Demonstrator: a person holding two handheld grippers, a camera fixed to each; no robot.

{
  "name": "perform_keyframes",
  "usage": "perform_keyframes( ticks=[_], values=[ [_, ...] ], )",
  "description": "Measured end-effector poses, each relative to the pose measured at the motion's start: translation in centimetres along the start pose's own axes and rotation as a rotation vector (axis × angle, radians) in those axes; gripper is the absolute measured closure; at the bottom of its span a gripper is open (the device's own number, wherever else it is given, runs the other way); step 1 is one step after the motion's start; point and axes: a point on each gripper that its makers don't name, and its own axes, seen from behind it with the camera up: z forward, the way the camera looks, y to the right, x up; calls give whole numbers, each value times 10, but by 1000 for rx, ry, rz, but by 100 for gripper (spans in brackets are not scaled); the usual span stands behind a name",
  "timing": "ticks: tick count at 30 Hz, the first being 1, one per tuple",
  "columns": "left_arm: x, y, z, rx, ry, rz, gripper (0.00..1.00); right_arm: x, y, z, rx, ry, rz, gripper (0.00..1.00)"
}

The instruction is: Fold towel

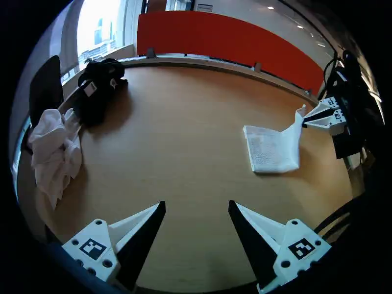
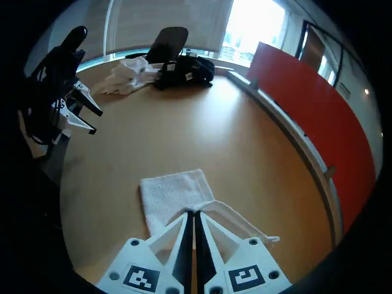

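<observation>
Towel point(image 2: 169, 193), white and already folded to a small rectangle, lies on the pale wooden table point(image 2: 196, 127), toward its edge near the right gripper point(image 2: 194, 215). In the right gripper view, that gripper's 2 fingers are pressed together with only a thin slit between them, pinching 1 edge of the towel at their tips, and a flap of cloth drapes off to the right of the fingers. The left gripper view shows the same hold from across the table: a corner of the towel is lifted off the wood up to the fingertips, while the rest lies flat. The left gripper point(image 1: 196, 210) hangs over bare table, well apart from the towel, its 2 fingers spread wide with nothing between them. At the far end of the table sits a black bag point(image 1: 98, 90), and just beside it a crumpled pile of white cloth point(image 1: 54, 149) lies at the table edge. A dark chair point(image 1: 44, 85) stands behind the pile. A red panel point(image 1: 230, 41) runs along 1 long side of the table, with bright windows point(image 2: 252, 29) beyond.
</observation>
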Motion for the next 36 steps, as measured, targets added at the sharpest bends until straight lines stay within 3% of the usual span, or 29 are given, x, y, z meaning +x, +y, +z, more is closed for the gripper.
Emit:
perform_keyframes(
  ticks=[9, 15, 21, 36],
  values=[
    [-4, -1, -7, 9, 3, -37, 5, 6, -38, 47, 116, -31, -44, 98],
    [-9, -1, -9, 18, -1, -47, 5, -5, -58, 71, 166, -60, -37, 98],
    [-9, -2, -8, 17, -2, -54, 5, -8, -59, 74, 179, -64, -21, 98],
    [-8, 1, -6, 10, -4, -46, 5, -11, -65, 79, 197, -63, -45, 95]
  ],
)
